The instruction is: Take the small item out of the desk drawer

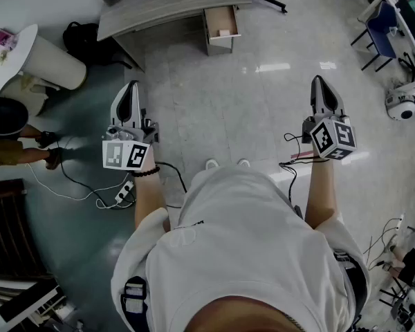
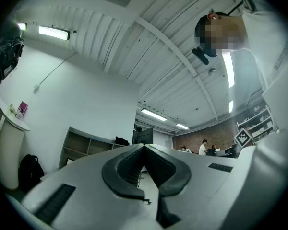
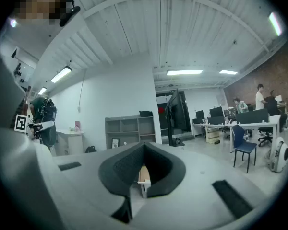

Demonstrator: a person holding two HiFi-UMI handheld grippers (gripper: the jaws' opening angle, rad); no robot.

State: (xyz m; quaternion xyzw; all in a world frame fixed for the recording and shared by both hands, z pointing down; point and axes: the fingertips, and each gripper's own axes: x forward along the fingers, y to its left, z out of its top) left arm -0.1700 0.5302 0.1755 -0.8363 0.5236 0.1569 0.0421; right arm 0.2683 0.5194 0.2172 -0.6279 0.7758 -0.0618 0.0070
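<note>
In the head view a grey desk [image 1: 159, 9] stands at the far side. Its drawer [image 1: 220, 19] is pulled open, and a small pale item [image 1: 223, 32] lies inside. Much nearer, the left gripper [image 1: 131, 85] and right gripper [image 1: 318, 80] are each pressed together, pinching nothing. The right gripper view shows that drawer beyond its tips. The left gripper view, tilted upward, shows shelving [image 2: 80, 147] and ceiling [image 2: 149, 42].

A glossy pale tiled floor [image 1: 263, 95] fills the middle of the head view, with a blue office chair [image 1: 380, 23] at upper right. In the right gripper view a white ribbed ceiling [image 3: 134, 37] carries long strip lights [image 3: 184, 72] (all lit). At centre left, a grey open shelf unit [image 3: 129, 127] stands against the plain white wall [image 3: 110, 95].
</note>
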